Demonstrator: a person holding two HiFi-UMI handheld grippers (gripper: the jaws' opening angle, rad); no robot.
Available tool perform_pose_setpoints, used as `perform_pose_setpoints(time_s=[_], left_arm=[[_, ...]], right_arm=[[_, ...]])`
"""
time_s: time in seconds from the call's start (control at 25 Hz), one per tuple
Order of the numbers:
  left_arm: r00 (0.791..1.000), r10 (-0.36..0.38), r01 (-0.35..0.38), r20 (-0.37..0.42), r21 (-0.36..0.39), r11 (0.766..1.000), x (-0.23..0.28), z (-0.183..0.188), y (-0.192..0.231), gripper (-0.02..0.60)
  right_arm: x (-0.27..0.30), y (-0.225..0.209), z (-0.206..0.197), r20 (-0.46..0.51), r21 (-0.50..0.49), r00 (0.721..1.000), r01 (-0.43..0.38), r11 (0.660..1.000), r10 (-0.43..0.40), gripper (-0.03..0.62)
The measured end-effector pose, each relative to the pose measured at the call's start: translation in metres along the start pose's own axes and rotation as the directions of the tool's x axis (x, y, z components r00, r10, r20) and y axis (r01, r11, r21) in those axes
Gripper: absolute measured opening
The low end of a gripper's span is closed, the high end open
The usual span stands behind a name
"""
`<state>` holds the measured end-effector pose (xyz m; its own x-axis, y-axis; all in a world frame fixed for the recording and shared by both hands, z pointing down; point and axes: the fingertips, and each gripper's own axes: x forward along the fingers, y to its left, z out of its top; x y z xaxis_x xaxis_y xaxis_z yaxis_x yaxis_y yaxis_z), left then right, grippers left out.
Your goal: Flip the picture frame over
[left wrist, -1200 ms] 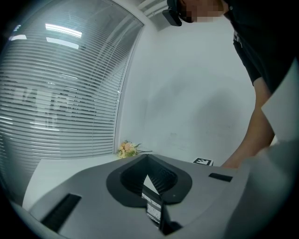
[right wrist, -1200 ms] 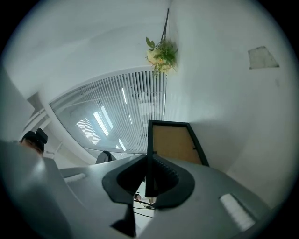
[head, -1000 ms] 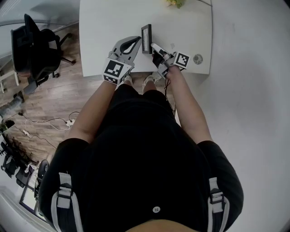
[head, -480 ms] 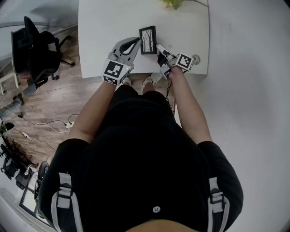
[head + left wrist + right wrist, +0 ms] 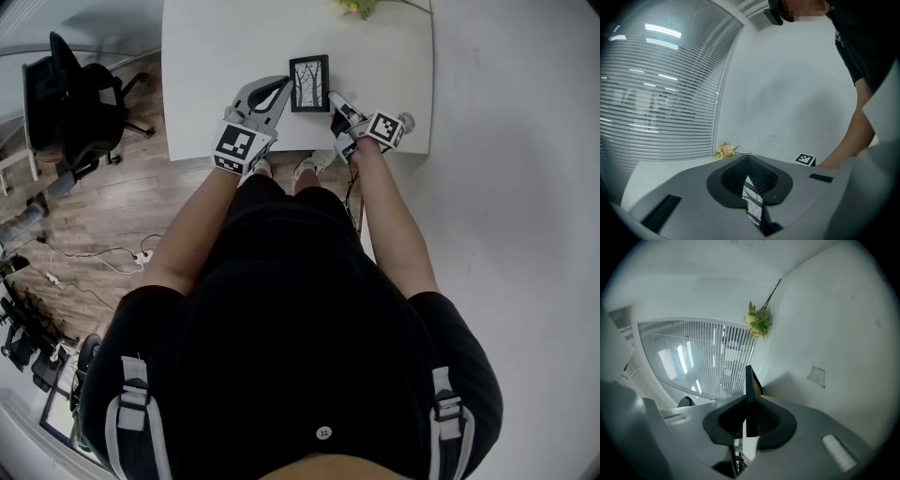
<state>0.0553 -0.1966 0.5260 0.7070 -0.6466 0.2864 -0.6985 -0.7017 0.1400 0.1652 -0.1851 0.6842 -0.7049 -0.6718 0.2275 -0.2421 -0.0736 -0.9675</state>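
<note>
The black picture frame (image 5: 309, 82) rests on the white table (image 5: 216, 56) near its front edge, its tree picture facing up. My left gripper (image 5: 281, 91) is at the frame's left edge. In the left gripper view a strip of the picture (image 5: 751, 202) shows between the jaws of the left gripper (image 5: 749, 161), which look shut on it. My right gripper (image 5: 333, 99) is at the frame's lower right corner. In the right gripper view the frame's thin black edge (image 5: 749, 380) stands pinched between the jaws of the right gripper (image 5: 747, 401).
A small bunch of flowers (image 5: 361, 6) lies at the table's far edge. A small round object (image 5: 410, 120) sits near the front right corner. A black office chair (image 5: 75, 103) stands on the wood floor to the left. A white wall borders the table on the right.
The frame has turned from standing on its edge to lying with the picture up. My right gripper has swung right and down with it. The left gripper has stayed put.
</note>
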Motion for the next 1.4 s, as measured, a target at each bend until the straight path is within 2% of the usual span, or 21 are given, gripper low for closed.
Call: perform_pose_setpoints(time_s=[0.16,0.28,0.52,0.84,1.04,1.2,1.32,1.4], left_arm=[[1.000,-0.004,0.004,-0.004,-0.001,1.000,-0.001,-0.004,0.001,0.006],[1.000,-0.005,0.005,0.023,-0.004,1.000,-0.002,0.000,0.003,0.006],[1.000,-0.001,0.001,0.028,-0.003,1.000,-0.005,-0.001,0.009,0.006],[1.000,-0.006,0.006,0.027,0.008,1.000,-0.007,0.004,0.005,0.006],[1.000,-0.005,0.005,0.008,0.026,1.000,-0.012,0.004,0.005,0.006],[1.000,0.000,0.000,0.009,0.025,1.000,-0.015,0.011,0.005,0.006],[1.000,0.002,-0.002,0.005,0.025,1.000,-0.019,0.013,0.007,0.006],[1.000,0.000,0.000,0.008,0.030,1.000,-0.022,0.017,0.007,0.006]], right_arm=[[-0.003,-0.009,0.001,0.009,0.009,0.999,0.036,0.999,-0.036,0.041],[-0.005,-0.016,0.002,0.019,0.009,0.997,0.076,0.997,-0.076,0.043],[-0.005,-0.029,0.007,0.041,-0.026,0.988,0.151,0.988,-0.150,0.049],[-0.004,-0.011,0.009,0.035,-0.111,0.985,0.170,0.979,-0.167,0.049],[0.000,0.023,0.008,0.007,-0.227,0.989,0.143,0.963,-0.145,0.049],[-0.001,0.062,0.011,0.012,-0.395,0.990,0.135,0.909,-0.141,0.049],[-0.002,0.090,0.012,0.018,-0.520,0.990,0.130,0.844,-0.141,0.049],[-0.002,0.114,0.010,0.018,-0.604,0.992,0.112,0.789,-0.126,0.048]])
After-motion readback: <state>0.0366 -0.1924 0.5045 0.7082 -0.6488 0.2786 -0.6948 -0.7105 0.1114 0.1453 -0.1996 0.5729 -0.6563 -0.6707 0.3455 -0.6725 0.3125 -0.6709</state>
